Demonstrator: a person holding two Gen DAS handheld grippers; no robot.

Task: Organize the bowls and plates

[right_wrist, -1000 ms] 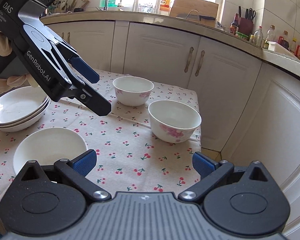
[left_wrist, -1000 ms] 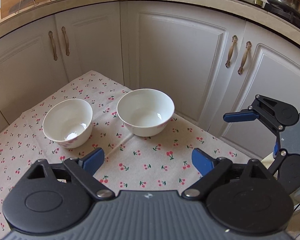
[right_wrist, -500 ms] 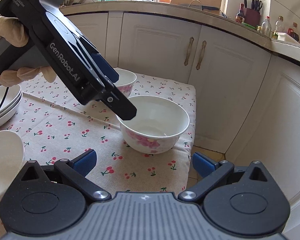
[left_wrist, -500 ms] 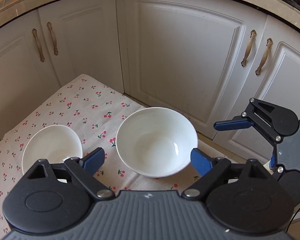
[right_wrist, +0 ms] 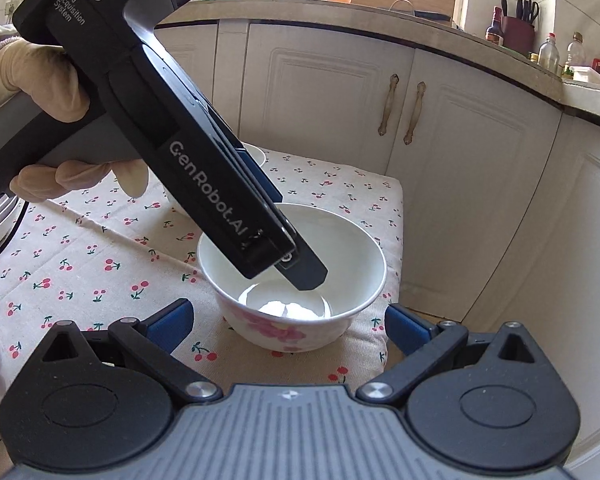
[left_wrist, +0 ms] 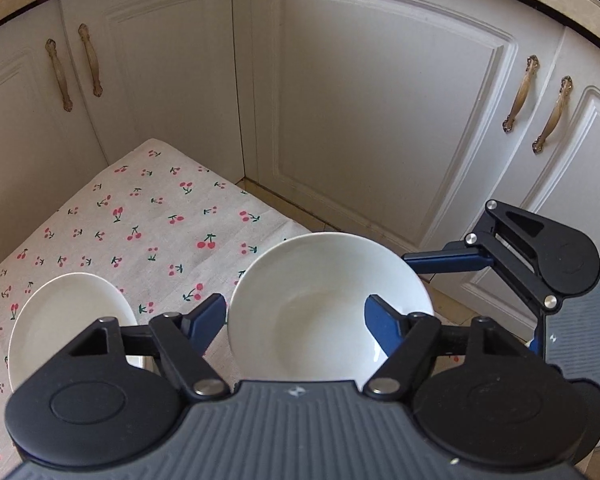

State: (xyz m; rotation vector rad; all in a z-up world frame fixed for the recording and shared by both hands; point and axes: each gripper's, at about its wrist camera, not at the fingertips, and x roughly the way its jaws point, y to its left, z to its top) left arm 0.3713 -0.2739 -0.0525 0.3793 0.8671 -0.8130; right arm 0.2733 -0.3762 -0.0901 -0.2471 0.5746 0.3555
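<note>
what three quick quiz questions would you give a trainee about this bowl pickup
1. True or false: the left gripper is shut on the floral bowl.
2. What pattern does the tablecloth carry? A stripes, B cherries, C plain.
3. Fill in: the right gripper, held just in front of the floral bowl, is ___ (open or shut).

Key
1. False. It is open, with one finger dipping inside the bowl.
2. B
3. open
</note>
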